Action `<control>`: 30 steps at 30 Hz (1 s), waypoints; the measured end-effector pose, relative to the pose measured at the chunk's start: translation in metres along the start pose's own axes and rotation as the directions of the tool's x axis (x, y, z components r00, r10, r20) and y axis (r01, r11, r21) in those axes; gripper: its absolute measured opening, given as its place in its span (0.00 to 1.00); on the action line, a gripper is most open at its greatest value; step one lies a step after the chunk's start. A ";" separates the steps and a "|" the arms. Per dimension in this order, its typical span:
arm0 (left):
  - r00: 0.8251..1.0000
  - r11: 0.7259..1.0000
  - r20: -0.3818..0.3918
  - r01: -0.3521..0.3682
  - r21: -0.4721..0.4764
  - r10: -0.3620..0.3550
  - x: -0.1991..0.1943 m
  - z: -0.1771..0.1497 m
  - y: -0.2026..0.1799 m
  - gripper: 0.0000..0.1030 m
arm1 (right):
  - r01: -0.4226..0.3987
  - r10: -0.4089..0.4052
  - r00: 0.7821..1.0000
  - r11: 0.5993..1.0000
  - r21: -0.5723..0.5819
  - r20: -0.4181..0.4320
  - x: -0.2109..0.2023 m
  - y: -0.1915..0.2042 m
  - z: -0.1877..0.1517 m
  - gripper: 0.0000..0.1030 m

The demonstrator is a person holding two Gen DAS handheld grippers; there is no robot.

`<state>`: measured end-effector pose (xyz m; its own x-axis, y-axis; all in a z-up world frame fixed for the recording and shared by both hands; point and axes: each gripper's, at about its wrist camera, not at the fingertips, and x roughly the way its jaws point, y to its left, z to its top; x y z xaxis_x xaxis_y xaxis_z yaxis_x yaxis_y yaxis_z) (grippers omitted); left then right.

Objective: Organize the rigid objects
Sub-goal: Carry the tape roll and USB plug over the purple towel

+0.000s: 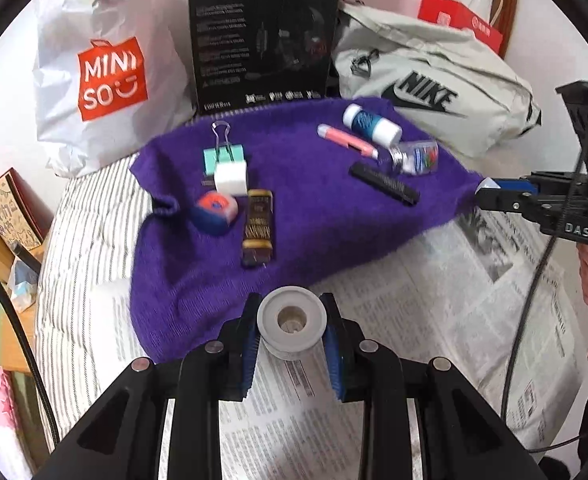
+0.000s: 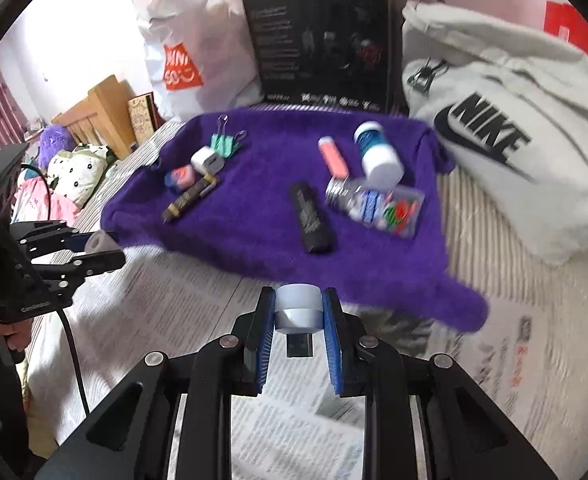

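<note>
My left gripper (image 1: 291, 322) is shut on a white tape roll (image 1: 291, 320), held over newspaper at the near edge of a purple cloth (image 1: 314, 224). My right gripper (image 2: 298, 312) is shut on a small white and silver USB device (image 2: 298, 310), its plug pointing back toward me. On the cloth lie a teal binder clip (image 1: 223, 156), a white charger cube (image 1: 231, 178), an orange-blue eraser (image 1: 213, 212), a brown bar (image 1: 258, 226), a black stick (image 1: 384, 182), a pink tube (image 1: 348, 140), a blue-white bottle (image 1: 372, 124) and a clear box of pins (image 1: 416, 156).
A Miniso bag (image 1: 105, 68), a black box (image 1: 263, 36) and a grey Nike bag (image 1: 430, 84) stand behind the cloth. Newspaper (image 1: 434, 300) covers the striped bedding (image 1: 85, 240) in front. The right gripper also shows at the right edge of the left wrist view (image 1: 494, 196).
</note>
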<state>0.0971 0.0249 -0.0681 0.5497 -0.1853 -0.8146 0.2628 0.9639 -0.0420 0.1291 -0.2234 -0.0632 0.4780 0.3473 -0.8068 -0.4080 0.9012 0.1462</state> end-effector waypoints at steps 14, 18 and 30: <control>0.999 0.999 0.015 0.036 -0.018 -0.036 0.011 0.033 0.006 0.27 | 0.028 -0.024 0.994 0.999 0.031 -0.109 0.053 -0.037 0.039 0.23; 0.999 0.999 0.009 0.045 -0.014 -0.045 0.017 0.036 0.004 0.27 | 0.030 -0.025 0.991 0.999 0.040 -0.133 0.067 -0.041 0.038 0.23; 0.999 0.999 -0.008 0.052 -0.008 -0.052 0.033 0.049 0.001 0.27 | 0.043 -0.041 0.987 0.999 0.012 -0.153 0.086 -0.040 0.039 0.23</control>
<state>0.1548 0.0108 -0.0667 0.5293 -0.2333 -0.8157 0.2843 0.9546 -0.0886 0.2172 -0.2196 -0.1161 0.3695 0.2666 -0.8902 -0.3776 0.9184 0.1183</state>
